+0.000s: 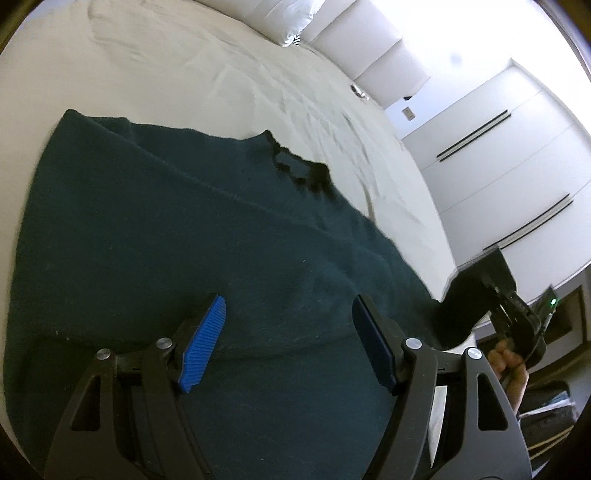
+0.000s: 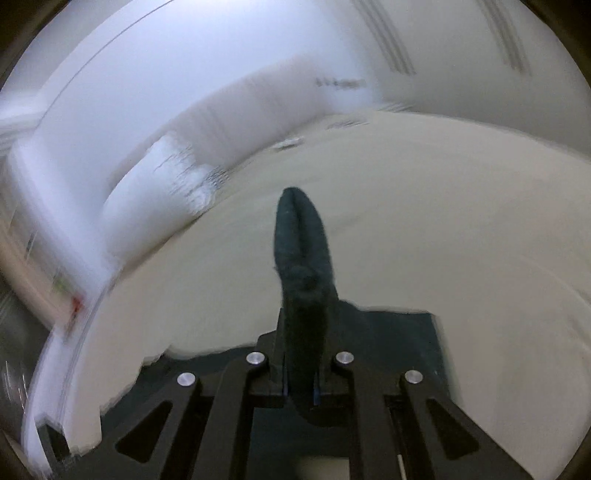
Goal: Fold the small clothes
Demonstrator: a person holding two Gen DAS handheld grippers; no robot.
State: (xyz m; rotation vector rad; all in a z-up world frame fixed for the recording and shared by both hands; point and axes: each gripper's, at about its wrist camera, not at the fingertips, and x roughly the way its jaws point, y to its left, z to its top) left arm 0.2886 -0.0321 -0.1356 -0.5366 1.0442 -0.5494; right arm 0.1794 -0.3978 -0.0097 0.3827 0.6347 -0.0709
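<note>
Over dark green garment (image 1: 184, 240), left tongs (image 1: 288, 343) wide apart; right tongs (image 2: 300, 384) clamp its fold.

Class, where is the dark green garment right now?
The dark green garment lies spread on the white bed under the open left hand-held gripper; the right hand-held gripper pinches its edge.

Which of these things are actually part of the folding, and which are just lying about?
Part of the job: dark green garment; left gripper, open above it; right gripper, shut on its edge.

Just there: bed; pillow; wardrobe doors.
</note>
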